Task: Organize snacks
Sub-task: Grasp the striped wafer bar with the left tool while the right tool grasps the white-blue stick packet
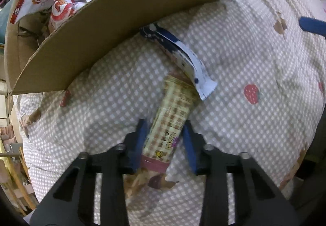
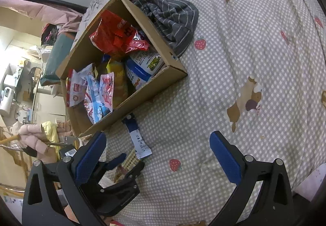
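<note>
A beige gingham bedspread with strawberry prints (image 2: 234, 75) lies under both tools. Ahead of the left gripper (image 1: 165, 140) and left of the right gripper (image 2: 159, 156) stands the open brown cardboard box (image 2: 130, 101), packed with snack bags. The left gripper's blue pads (image 1: 141, 140) are clamped on a checked tubular biscuit pack (image 1: 173, 115). Beyond its tips, a blue-and-white snack sachet (image 1: 183, 58) overlaps the pack's far end. The right gripper's jaws stand wide apart, empty.

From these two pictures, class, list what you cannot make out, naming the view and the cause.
- Biscuit tube, left wrist view: far end under the blue-and-white sachet; print blurred.
- Sachet's far end, same view: under the cardboard box wall.
- Left tongs, right wrist view: partly behind the right tongs.
</note>
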Action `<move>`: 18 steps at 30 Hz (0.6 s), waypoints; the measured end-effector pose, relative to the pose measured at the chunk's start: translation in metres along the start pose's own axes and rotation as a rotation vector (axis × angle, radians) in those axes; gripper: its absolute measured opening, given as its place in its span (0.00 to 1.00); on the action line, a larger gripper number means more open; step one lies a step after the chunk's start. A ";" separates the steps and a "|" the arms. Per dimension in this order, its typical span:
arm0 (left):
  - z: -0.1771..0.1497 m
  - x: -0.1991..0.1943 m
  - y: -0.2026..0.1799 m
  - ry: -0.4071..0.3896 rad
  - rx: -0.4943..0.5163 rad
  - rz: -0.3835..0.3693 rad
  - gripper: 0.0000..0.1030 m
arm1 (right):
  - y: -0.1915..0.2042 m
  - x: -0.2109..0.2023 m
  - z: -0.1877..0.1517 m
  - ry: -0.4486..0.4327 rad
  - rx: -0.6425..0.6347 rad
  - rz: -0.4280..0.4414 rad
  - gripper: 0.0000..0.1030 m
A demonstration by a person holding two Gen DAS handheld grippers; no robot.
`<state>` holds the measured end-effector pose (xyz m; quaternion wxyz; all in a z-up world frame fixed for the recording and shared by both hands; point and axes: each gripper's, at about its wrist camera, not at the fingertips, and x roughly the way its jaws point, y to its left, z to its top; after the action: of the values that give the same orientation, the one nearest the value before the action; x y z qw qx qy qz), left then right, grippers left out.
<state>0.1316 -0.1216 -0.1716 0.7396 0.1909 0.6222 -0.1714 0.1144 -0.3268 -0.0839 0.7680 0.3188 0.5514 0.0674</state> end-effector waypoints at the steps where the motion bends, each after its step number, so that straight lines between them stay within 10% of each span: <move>1: -0.001 -0.003 -0.002 -0.002 0.005 -0.004 0.25 | 0.002 0.001 0.000 0.001 -0.007 -0.002 1.00; 18: -0.053 -0.097 0.011 -0.108 -0.089 -0.145 0.23 | 0.012 0.014 -0.005 0.023 -0.034 -0.030 1.00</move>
<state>0.0756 -0.0848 -0.0832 0.7655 0.1026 0.6006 -0.2067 0.1184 -0.3090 -0.0893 0.7677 0.2965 0.5639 0.0690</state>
